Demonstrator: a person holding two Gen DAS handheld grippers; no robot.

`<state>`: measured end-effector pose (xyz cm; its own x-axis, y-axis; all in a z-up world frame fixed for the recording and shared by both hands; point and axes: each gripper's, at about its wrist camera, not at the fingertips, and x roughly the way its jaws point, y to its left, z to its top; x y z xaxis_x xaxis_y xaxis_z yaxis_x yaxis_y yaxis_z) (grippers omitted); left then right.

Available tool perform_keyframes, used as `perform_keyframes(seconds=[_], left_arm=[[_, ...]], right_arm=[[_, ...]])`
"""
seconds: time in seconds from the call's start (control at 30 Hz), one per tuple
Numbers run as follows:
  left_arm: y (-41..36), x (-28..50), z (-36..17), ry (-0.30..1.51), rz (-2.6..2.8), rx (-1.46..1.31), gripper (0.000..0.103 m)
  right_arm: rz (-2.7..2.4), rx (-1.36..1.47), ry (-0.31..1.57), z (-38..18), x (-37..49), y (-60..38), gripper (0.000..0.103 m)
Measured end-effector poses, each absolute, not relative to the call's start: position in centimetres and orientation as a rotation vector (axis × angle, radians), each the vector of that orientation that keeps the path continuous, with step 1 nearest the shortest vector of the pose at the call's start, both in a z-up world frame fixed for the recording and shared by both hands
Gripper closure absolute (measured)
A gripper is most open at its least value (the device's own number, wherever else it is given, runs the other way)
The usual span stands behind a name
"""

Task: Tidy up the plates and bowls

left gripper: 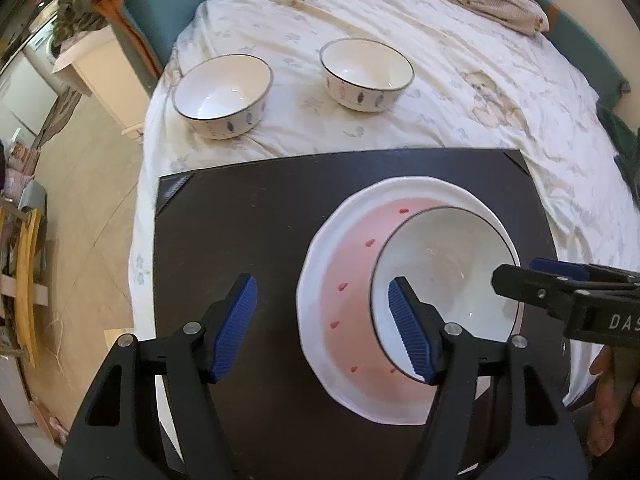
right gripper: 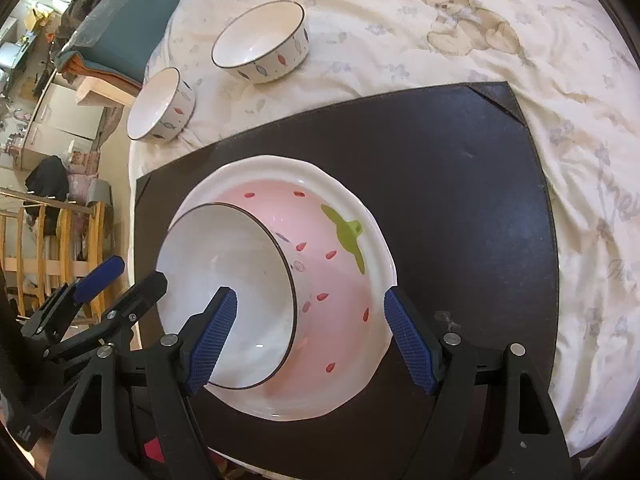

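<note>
Nearest, the left gripper [left gripper: 322, 330] and right gripper [right gripper: 310, 344] hang released above the pink plate [right gripper: 344, 280], neither pad pressing anything. A white bowl [right gripper: 228, 292] sits tilted in that plate (leaning on its rim), on a dark mat [left gripper: 248, 232]. Farther off, two more bowls, one [left gripper: 222, 95] beside the other [left gripper: 366, 74], rest apart on the bedsheet [left gripper: 460, 88].

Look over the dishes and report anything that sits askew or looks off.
The white bowl in the pink strawberry plate sits off-centre, pushed toward one side of the plate and apparently tilted against its sloped wall. The two other bowls stand upright on the bedsheet, unstacked. No spills or chips visible.
</note>
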<state>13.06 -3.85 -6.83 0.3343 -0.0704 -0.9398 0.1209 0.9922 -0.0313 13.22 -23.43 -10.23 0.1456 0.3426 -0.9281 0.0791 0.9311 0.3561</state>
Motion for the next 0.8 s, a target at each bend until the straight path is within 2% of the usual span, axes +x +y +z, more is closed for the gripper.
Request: perform_keyframes(seconds=[0.47,0.8], left_arm=[[-1.0,15.8,-2.8,1.123,-0.035,-0.038,0.038],[-2.9,22.7,-4.1,1.191,0.017,-0.075,0.038]], right_arm=[[0.199,0.403,1.306,-5.9,14.6,-24.5,0.024],[0.180,0.606,1.279,-6.2,20.7,-28.6,0.024]])
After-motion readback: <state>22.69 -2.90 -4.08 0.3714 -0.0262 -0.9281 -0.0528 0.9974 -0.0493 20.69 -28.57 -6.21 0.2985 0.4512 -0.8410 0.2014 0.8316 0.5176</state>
